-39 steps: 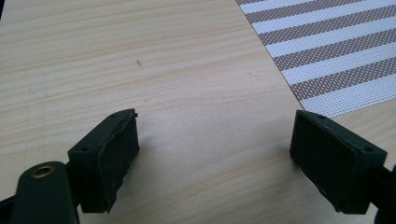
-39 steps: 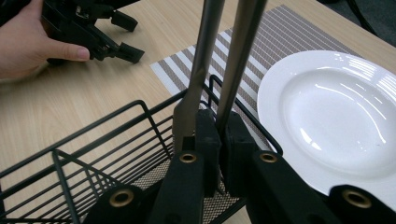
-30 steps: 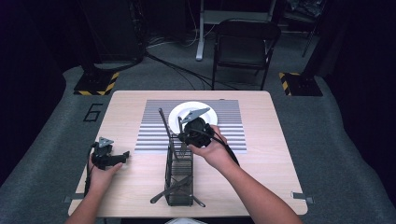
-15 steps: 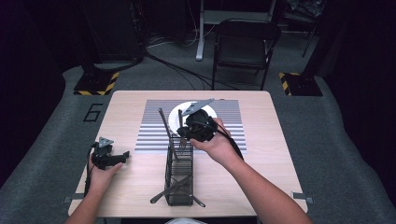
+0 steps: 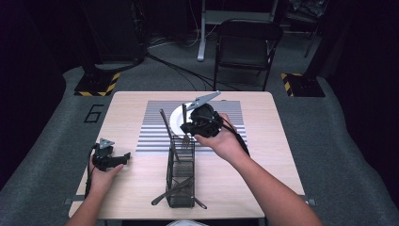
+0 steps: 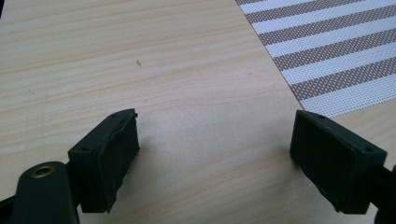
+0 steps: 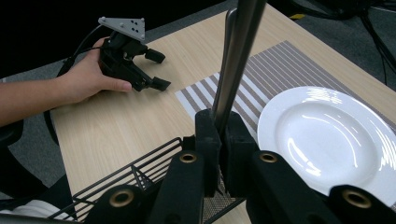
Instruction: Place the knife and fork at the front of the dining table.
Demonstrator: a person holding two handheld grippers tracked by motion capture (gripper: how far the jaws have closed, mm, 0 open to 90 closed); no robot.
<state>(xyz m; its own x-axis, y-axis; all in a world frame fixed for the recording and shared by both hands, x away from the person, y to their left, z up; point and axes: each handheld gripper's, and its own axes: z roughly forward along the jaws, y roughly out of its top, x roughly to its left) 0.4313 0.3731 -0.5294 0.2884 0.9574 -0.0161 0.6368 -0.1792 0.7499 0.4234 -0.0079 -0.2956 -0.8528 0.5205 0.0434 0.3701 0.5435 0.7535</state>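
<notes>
Right claw (image 7: 219, 140) clenched on the smooth, slim metal handle of a fork (image 7: 238, 60), black rubbery pads pressed flat against both sides of the shaft in the right gripper view. In the high view, right claw (image 5: 190, 128) raised above the far end of a black wire-mesh caddy (image 5: 180, 188), fork (image 5: 186, 139) hanging tines-down at the caddy's far rim, whether clear of the wire or touching it impossible to tell. Caddy long, narrow and box-shaped, lying near the desk's near edge, roughly midway between left and right edges, dark utensils poking out of it at slants. Just beyond, a round glossy white plate (image 7: 327, 135) with a shallow raised rim, resting on a woven placemat (image 6: 327, 51) of brown and white stripes, mesh texture plain in the left gripper view. Desk (image 5: 127, 113) of pale wood-grain laminate, rectangular with rounded corners. Left claw (image 6: 215, 158) released, 2 blocky black pads standing wide apart with bare wood between them, low over the desk near the placemat's corner. In the high view, left claw (image 5: 123, 157) near the desk's left edge toward the near corner, well apart from the caddy, a grey 3-cornered plate on top.
</notes>
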